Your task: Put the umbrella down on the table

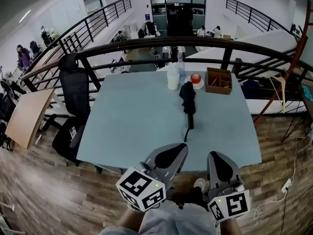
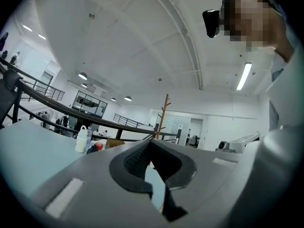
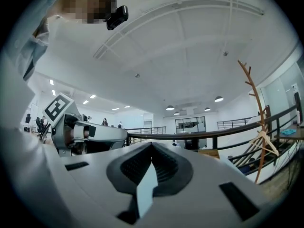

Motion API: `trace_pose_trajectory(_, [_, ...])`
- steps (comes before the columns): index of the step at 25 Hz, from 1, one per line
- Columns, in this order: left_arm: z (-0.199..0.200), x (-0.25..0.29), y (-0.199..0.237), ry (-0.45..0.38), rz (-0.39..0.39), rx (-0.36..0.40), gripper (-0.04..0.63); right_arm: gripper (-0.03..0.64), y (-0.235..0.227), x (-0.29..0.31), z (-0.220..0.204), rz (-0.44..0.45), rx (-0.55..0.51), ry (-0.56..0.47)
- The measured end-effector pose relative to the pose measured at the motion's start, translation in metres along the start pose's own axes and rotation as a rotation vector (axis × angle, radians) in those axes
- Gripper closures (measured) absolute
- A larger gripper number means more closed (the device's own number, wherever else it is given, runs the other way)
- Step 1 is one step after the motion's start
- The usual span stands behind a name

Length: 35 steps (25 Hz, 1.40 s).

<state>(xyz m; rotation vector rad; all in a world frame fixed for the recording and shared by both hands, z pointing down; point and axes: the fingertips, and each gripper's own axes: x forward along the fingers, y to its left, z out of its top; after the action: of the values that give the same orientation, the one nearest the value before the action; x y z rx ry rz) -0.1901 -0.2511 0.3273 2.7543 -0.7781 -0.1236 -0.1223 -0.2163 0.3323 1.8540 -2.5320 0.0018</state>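
A black folded umbrella lies flat on the pale blue table, right of centre, its handle pointing toward the front edge. Both grippers are at the near edge, well short of the umbrella and not touching it. My left gripper is shut and empty; in the left gripper view its jaws meet at the tips. My right gripper is beside it, also shut with nothing in it, tips together in the right gripper view. The left gripper's body shows there too.
Behind the umbrella stand a white bottle, a clear bottle, a red round thing on a white dish and a brown wooden box. A black office chair is at the table's left; a dark railing runs behind.
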Motion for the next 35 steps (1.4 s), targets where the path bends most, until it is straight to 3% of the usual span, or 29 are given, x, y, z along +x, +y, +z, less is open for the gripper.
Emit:
trace_pose_trajectory(6, [0.002, 0.003, -0.011, 0.000, -0.026, -0.016, 0.591, 0.621, -0.006, -0.014, 0.006, -0.048, -0.009, 0.004])
trace_pose_trajectory(11, [0.007, 0.013, -0.016, -0.005, -0.015, 0.035, 0.591, 0.621, -0.019, -0.013, 0.013, -0.054, -0.011, -0.007])
trace_pose_trajectory(35, [0.027, 0.050, -0.034, -0.039, 0.074, 0.089, 0.591, 0.621, -0.053, -0.002, 0.046, 0.080, -0.028, -0.084])
